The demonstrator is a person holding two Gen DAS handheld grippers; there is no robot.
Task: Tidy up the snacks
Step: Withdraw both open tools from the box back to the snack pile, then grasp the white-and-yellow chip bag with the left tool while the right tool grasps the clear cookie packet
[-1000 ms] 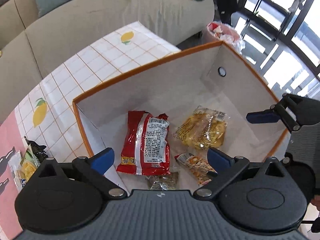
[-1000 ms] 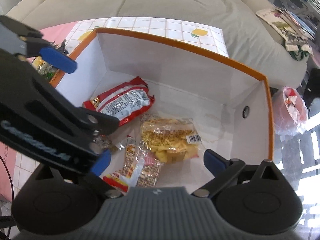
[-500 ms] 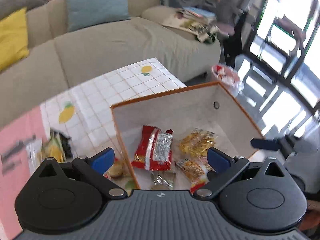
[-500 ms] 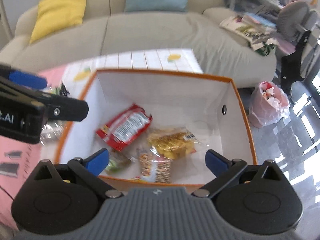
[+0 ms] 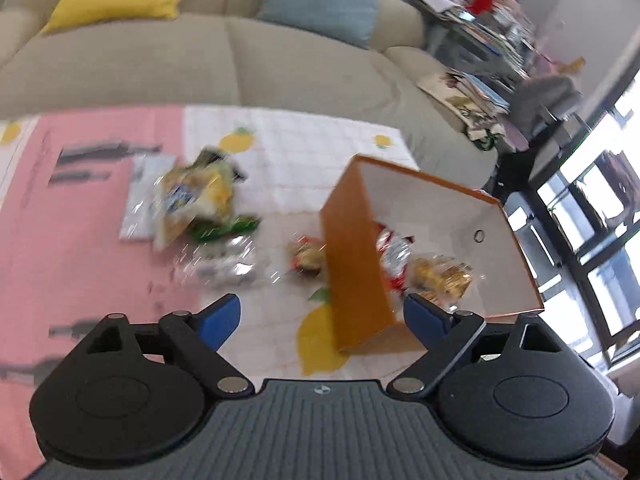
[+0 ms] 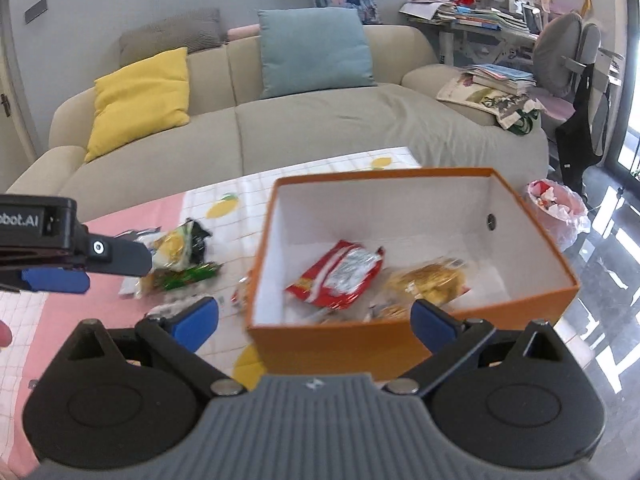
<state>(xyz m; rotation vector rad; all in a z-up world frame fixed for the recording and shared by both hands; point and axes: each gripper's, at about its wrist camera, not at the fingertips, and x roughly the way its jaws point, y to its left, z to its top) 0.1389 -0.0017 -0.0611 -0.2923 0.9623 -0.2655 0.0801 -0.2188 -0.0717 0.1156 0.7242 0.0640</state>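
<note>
Both tongs have pulled back and up since a second ago: you were then looking straight down into the orange box (image 6: 412,264), and now it sits ahead of you with the loose snacks back in sight. Item, box: orange outside, white inside, standing on the surface (image 6: 280,184) toward its right end, close to the edge nearest the window. Contents: a red packet (image 6: 340,276), a yellow packet (image 6: 428,280) beside it, and smaller wrappers at the near wall, partly hidden. Item, snacks not yet boxed: a yellow-and-black bag (image 6: 176,246) with a green wrapper (image 6: 188,276) just beside it, a clear packet (image 5: 224,264) nearer you, and a small orange-brown pack (image 5: 306,258) touching or nearly touching the box's left wall; blur leaves that unsettled. Item, left tongs (image 5: 320,318): spread wide, holding nothing, pointed between the pile and the box. Item, right tongs (image 6: 312,320): likewise wide and unladen, facing the box's near wall. Risks, as a judgement: the left view is smeared by motion, so a reach begun now may close on the wrong wrapper or on two at once; the clear packet looks slippery and thin and may slide out of a shallow pinch; the pack against the wall leaves little room for a finger, and you could shove the light box toward the surface's edge. Surroundings: sofa (image 6: 320,120) with cushions behind, bin (image 6: 560,208) on the floor at right.
</note>
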